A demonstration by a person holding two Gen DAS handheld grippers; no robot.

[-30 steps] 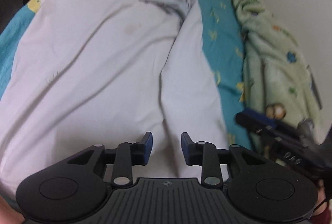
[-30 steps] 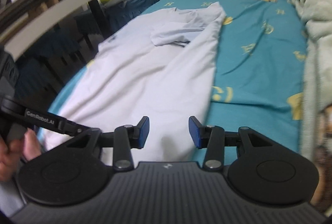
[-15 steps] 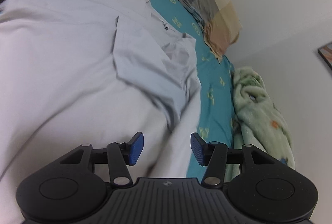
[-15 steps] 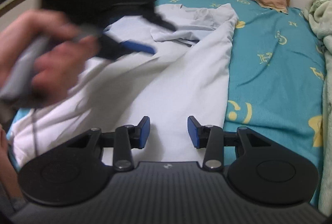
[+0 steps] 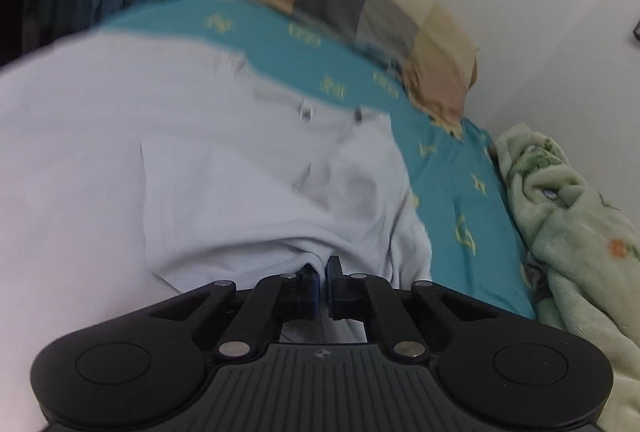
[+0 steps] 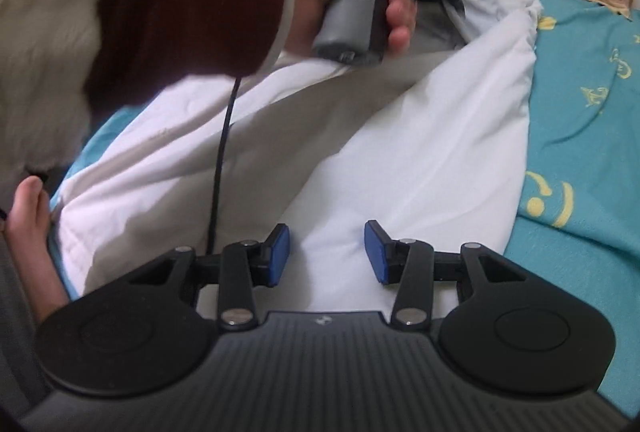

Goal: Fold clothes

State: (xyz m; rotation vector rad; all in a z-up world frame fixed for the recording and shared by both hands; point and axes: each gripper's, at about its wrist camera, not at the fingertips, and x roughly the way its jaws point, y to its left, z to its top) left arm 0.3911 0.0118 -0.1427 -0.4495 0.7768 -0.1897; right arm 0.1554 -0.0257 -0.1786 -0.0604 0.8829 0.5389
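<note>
Teal bed (image 6: 580,112) carries the pale shirt (image 5: 160,172) spread ahead of both grippers, left gripper (image 5: 322,272) pinched narrow on a shirt fold, right gripper (image 6: 326,252) wide, shirt hem between its fingers.

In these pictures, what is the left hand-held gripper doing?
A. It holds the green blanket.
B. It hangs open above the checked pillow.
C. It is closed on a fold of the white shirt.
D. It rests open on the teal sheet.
C: in the left wrist view the left hand-held gripper has its blue pads pressed almost together, with a fold of the white shirt pinched between them.
</note>
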